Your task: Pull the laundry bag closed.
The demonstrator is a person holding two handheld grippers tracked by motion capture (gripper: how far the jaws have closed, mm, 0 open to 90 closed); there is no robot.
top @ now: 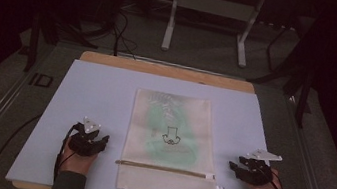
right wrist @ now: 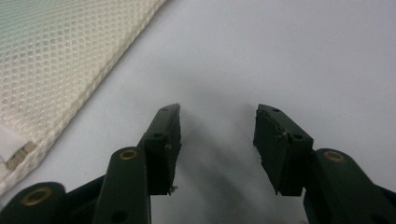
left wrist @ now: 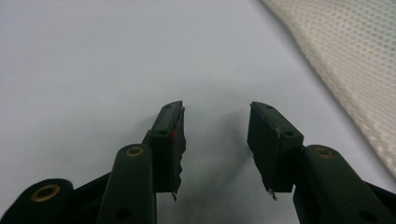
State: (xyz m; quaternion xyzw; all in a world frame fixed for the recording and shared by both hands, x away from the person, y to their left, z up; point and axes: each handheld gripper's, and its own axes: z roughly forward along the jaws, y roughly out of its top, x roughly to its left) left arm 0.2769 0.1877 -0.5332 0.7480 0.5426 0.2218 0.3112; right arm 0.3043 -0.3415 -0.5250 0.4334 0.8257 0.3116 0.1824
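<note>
A cream mesh zip pouch lies flat in the middle of the pale blue mat, with something green and a small black drawing showing through it; its zip runs across near the front. My left gripper rests on the mat to the pouch's left, jaws open and nothing between them. The left gripper view shows the same open jaws over bare mat, with the pouch's mesh edge at upper right. My right gripper sits right of the pouch, open and empty, the mesh at its left.
The mat covers a wooden table whose edge shows at the back. Beyond it, a dark floor with cables and the white legs of another table. A small white zip tab lies by the pouch's front right corner.
</note>
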